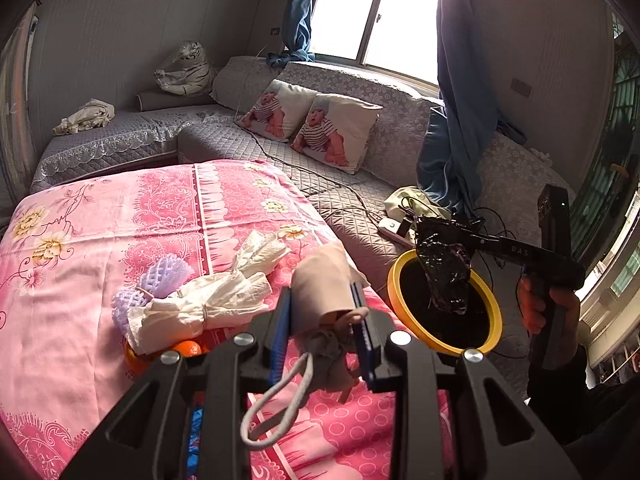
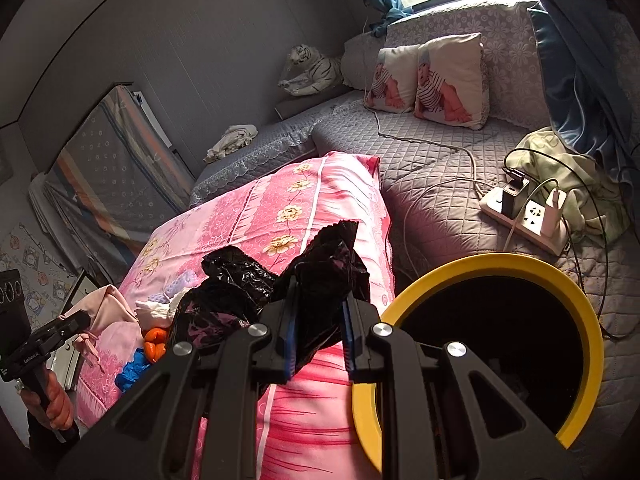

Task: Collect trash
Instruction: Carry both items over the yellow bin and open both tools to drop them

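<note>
My left gripper (image 1: 322, 320) is shut on a beige face mask (image 1: 320, 284) with a loose ear loop, held above the pink cloth (image 1: 120, 220). My right gripper (image 2: 319, 322) is shut on a crumpled black plastic bag (image 2: 320, 268), held just left of the yellow-rimmed bin (image 2: 576, 308). In the left wrist view the right gripper (image 1: 430, 226) holds the bag (image 1: 446, 276) over the bin (image 1: 494, 308). On the cloth lie crumpled white tissue (image 1: 208, 304), purple foam netting (image 1: 160, 276) and orange peel (image 1: 188, 349). A blue scrap (image 2: 134, 366) lies near the cloth's edge.
A grey quilted sofa (image 1: 352, 208) wraps round the pink-covered surface. A white power strip (image 2: 524, 216) with chargers and cables lies on it behind the bin. Two baby-print pillows (image 1: 316, 128), a plush tiger (image 1: 188, 68) and blue curtains (image 1: 460, 120) are further back.
</note>
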